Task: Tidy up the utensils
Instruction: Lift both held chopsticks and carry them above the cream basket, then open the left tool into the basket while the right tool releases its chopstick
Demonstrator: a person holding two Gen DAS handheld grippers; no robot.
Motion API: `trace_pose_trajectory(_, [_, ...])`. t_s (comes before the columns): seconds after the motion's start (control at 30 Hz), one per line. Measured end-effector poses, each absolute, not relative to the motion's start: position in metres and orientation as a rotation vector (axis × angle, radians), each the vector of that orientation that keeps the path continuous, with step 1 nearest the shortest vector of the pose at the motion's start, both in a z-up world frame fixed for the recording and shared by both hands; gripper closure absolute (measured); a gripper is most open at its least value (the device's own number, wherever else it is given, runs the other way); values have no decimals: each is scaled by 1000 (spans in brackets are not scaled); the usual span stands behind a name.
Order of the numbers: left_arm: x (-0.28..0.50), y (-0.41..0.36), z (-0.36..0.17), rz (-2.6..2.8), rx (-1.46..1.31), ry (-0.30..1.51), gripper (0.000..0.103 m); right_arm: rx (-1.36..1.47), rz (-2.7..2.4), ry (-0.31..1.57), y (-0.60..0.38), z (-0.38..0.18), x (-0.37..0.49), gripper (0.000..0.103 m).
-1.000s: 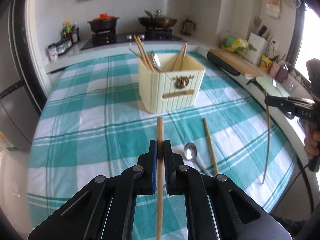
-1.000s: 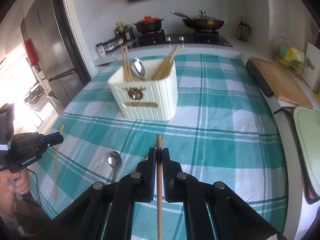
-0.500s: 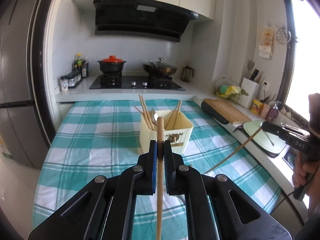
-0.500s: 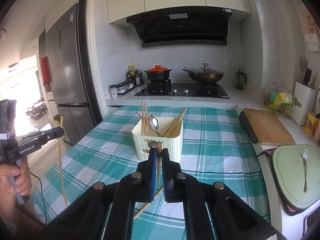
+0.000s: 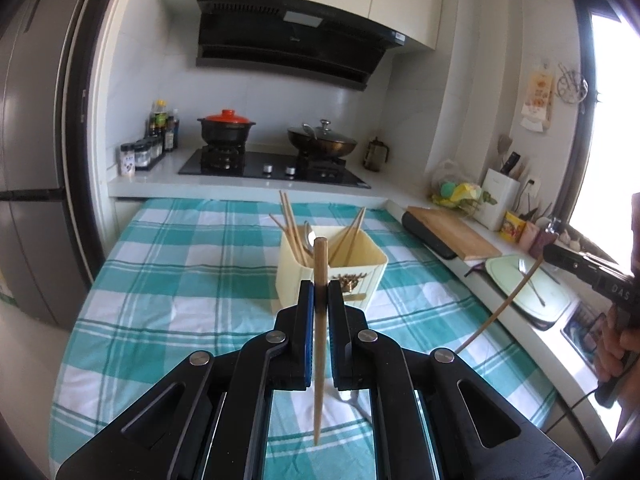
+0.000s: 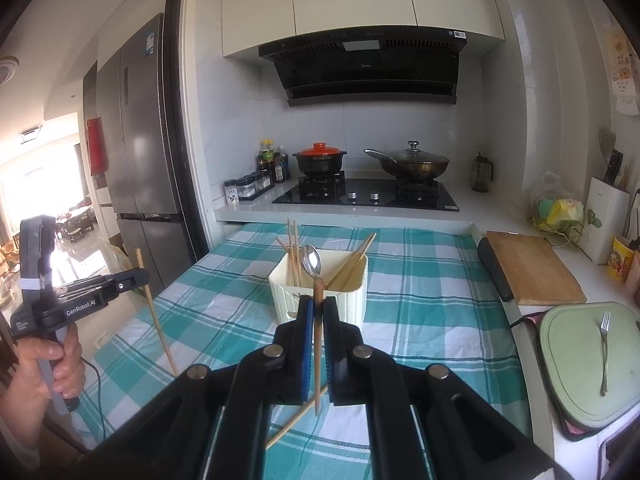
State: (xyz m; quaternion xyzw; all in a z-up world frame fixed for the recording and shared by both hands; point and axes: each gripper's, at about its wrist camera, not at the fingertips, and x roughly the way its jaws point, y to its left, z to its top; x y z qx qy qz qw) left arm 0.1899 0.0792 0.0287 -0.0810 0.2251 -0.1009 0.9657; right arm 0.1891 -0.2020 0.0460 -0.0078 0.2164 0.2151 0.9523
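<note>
above the tablecloth (image 5: 168,280), both claws clamp chopsticks.

A teal-and-white checked cloth (image 6: 420,320) covers the counter (image 6: 516,344). On the cloth stands a cream holder (image 6: 320,300), near its middle. A loose chopstick (image 6: 294,420) lies on the cloth at the near side, and a spoon (image 5: 354,400) lies there too, mostly hidden

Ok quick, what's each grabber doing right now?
Left gripper: closed, holding a wooden chopstick.
Right gripper: closed, holding another chopstick.
</note>
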Motion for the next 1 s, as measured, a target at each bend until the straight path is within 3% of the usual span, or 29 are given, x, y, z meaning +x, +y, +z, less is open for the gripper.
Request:
trace_pose_trajectory(0.33, [207, 81, 62, -226, -182, 410, 99, -18, 439, 426, -200, 63, 208, 98])
trace_pose_trajectory(0.67, [277, 78, 127, -232, -224, 264, 99, -14, 429, 317, -178, 121, 275, 98])
trace_pose_trajectory(0.83, [331, 70, 123, -205, -221, 265, 99, -12, 434, 317, -165, 130, 322, 98])
trace_pose_trajectory(1.0, [382, 62, 92, -204, -245, 371, 99, -4, 470, 430, -151, 105, 376, 98])
